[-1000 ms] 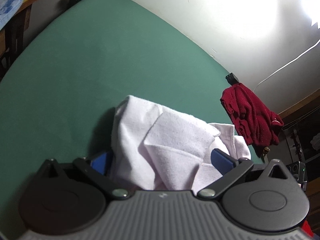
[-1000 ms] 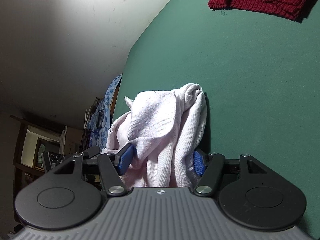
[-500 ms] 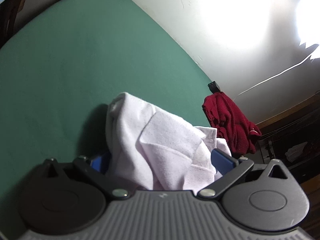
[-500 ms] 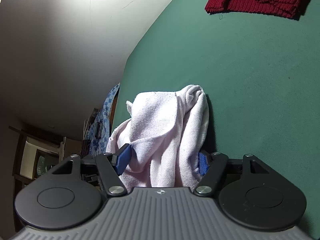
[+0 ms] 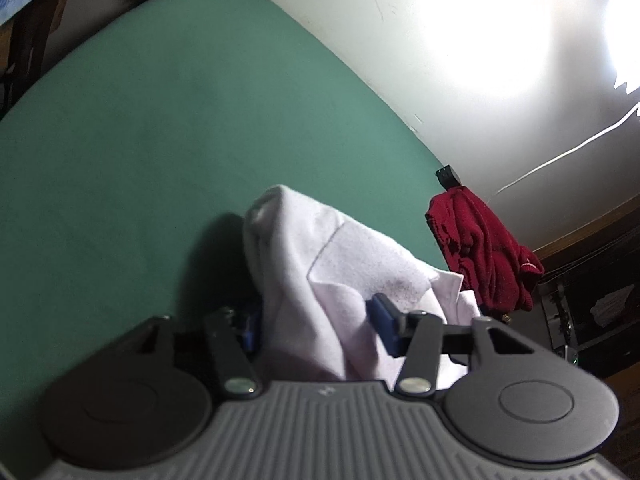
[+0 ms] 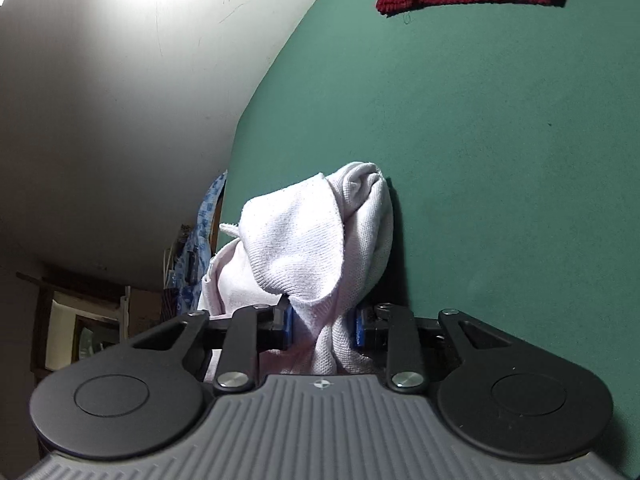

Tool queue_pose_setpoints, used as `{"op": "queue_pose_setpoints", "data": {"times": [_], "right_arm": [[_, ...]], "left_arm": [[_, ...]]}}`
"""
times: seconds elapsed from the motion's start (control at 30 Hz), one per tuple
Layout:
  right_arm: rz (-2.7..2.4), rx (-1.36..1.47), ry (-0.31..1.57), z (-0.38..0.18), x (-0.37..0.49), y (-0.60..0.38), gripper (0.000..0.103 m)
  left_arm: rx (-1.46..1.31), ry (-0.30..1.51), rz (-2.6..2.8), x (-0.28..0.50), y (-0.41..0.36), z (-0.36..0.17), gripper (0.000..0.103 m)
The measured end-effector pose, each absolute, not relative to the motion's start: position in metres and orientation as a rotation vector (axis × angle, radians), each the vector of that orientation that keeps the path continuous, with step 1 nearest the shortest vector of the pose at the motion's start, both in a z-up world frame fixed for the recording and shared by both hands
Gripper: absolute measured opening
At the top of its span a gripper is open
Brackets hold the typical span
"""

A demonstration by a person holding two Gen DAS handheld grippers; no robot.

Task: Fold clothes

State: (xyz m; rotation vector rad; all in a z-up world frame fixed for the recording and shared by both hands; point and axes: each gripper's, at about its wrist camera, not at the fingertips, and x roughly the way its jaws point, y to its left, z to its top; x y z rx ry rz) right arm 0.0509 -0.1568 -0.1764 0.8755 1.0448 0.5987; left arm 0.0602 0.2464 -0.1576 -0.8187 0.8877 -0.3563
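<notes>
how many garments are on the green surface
2. A white garment bunched between both grippers' closing jaws, and a red sweater at the surface's far edge by the wall. Others may be out of view.

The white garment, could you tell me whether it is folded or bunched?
Bunched: the white garment humps up in loose creases on the green surface.

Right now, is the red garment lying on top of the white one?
No. The red garment sits apart at the far edge of the green surface, clear of the white garment.
</notes>
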Motion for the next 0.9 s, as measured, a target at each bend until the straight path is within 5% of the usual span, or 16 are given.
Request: {"op": "queue_pose_setpoints", "data": {"times": [0.2, 0.57, 0.9], "right_arm": [[0.652, 0.886, 1.023, -0.157, 0.052, -0.147, 0.027], [0.766, 0.756, 0.859, -0.076, 0.159, -0.1, 0.027], [0.741, 0.695, 0.868, -0.126, 0.25, -0.038, 0.027]], "left_arm": [[-0.831, 0.882, -0.329, 0.061, 0.242, -0.145, 0.028], [-0.63, 0.72, -0.32, 0.165, 0.258, -0.048, 0.028], [-0.526, 0.796, -0.117, 0.251, 0.303, -0.084, 0.026]]}}
